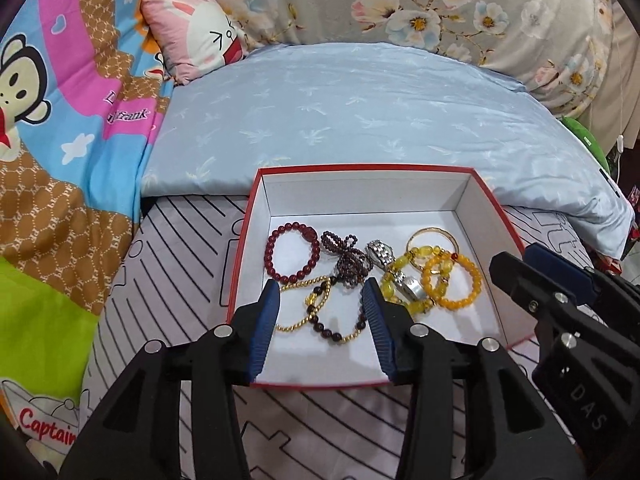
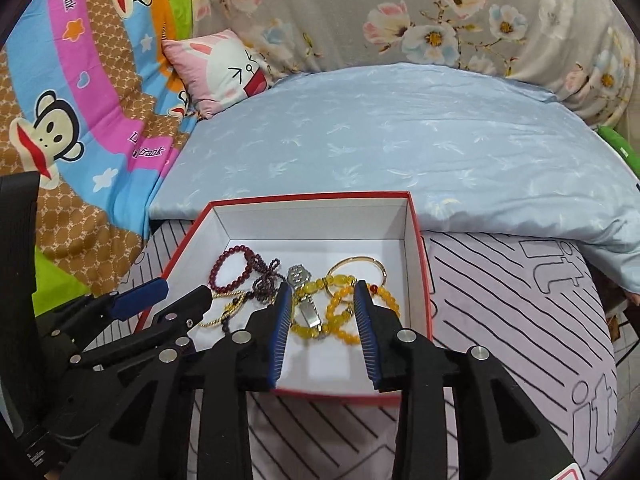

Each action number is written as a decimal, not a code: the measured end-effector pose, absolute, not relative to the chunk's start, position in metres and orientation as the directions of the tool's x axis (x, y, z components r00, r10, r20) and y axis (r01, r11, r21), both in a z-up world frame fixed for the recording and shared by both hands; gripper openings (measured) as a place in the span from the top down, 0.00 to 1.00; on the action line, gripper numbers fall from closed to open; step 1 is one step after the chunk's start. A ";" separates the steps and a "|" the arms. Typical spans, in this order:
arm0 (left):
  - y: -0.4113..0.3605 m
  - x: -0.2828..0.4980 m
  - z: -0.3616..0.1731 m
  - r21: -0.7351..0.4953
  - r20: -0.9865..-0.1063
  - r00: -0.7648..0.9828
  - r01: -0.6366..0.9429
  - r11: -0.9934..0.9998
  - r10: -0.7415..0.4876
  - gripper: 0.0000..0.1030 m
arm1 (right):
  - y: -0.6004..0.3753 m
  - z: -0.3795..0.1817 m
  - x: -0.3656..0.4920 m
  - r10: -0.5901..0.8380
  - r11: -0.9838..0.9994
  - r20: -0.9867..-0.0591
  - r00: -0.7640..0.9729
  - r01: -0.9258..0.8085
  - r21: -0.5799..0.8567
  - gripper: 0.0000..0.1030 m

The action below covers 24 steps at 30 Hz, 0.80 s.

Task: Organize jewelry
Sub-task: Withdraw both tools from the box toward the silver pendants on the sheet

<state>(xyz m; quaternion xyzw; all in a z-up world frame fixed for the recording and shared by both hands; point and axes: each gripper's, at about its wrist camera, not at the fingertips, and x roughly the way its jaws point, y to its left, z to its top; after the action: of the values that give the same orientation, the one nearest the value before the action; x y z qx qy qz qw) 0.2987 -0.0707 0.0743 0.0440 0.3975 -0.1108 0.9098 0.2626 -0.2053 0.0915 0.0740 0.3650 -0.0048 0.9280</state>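
Note:
A red box with a white inside [image 1: 360, 169] [image 2: 312, 197] lies on the striped sheet. It holds a dark red bead bracelet [image 1: 292, 252] [image 2: 232, 270], a garnet strand [image 1: 346, 258], a silver watch [image 1: 394, 270] [image 2: 306, 292], a gold bangle [image 1: 432, 240] [image 2: 356, 262], an orange bead bracelet [image 1: 454, 280] [image 2: 340, 320] and a gold-and-dark bead strand [image 1: 320, 318]. My left gripper [image 1: 321, 284] [image 2: 187, 287] hangs open over the gold-and-dark strand. My right gripper [image 2: 323, 286] [image 1: 516, 254] hangs open over the watch and yellow beads. Neither holds anything.
A light blue pillow [image 1: 360, 112] lies right behind the box. A pink rabbit cushion [image 1: 200, 36] and a cartoon monkey blanket [image 1: 60, 120] are at the left, with a floral quilt [image 1: 440, 0] at the back. The striped sheet [image 2: 520, 300] spreads to the right.

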 end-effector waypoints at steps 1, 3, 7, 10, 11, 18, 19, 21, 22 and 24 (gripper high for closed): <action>-0.070 0.294 0.076 -0.005 -0.731 0.662 0.237 0.972 -0.165 0.59 | -0.204 0.093 0.257 0.043 0.989 -0.676 0.735 0.063 0.131 0.67; -0.066 0.283 0.079 -0.009 -0.731 0.661 0.241 0.971 -0.171 0.59 | -0.203 0.095 0.243 0.038 0.990 -0.674 0.738 0.062 0.123 0.67; -0.060 0.261 0.080 -0.015 -0.736 0.656 0.235 0.972 -0.170 0.58 | -0.200 0.095 0.214 0.029 0.991 -0.679 0.733 0.066 0.113 0.67; -0.055 0.243 0.080 -0.016 -0.739 0.653 0.231 0.973 -0.167 0.58 | -0.199 0.093 0.194 0.030 0.990 -0.684 0.729 0.071 0.119 0.67; -0.054 0.238 0.079 -0.017 -0.741 0.650 0.231 0.973 -0.167 0.58 | -0.200 0.092 0.185 0.036 0.989 -0.687 0.726 0.071 0.127 0.67; -0.033 0.191 0.069 -0.023 -0.756 0.635 0.214 0.977 -0.157 0.47 | -0.196 0.078 0.131 0.036 0.990 -0.715 0.698 0.075 0.123 0.67; -0.027 0.184 0.066 -0.034 -0.760 0.629 0.209 0.977 -0.161 0.47 | -0.196 0.076 0.125 0.037 0.989 -0.720 0.693 0.077 0.125 0.67; -0.016 0.169 0.058 -0.055 -0.775 0.610 0.195 0.979 -0.165 0.47 | -0.197 0.068 0.107 0.043 0.987 -0.733 0.679 0.083 0.135 0.67; -0.012 0.163 0.054 -0.057 -0.781 0.603 0.191 0.980 -0.163 0.47 | -0.198 0.064 0.100 0.043 0.987 -0.739 0.673 0.085 0.135 0.67; -0.003 0.148 0.046 -0.049 -0.792 0.593 0.179 0.983 -0.147 0.47 | -0.198 0.058 0.085 0.042 0.987 -0.748 0.662 0.090 0.135 0.67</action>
<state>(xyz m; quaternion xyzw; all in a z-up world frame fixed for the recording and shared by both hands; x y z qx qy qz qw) 0.1485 -0.0034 0.0457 0.0179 0.4419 -0.0914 0.8922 0.0847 -0.1978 0.0576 0.0803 0.4107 -0.0132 0.9081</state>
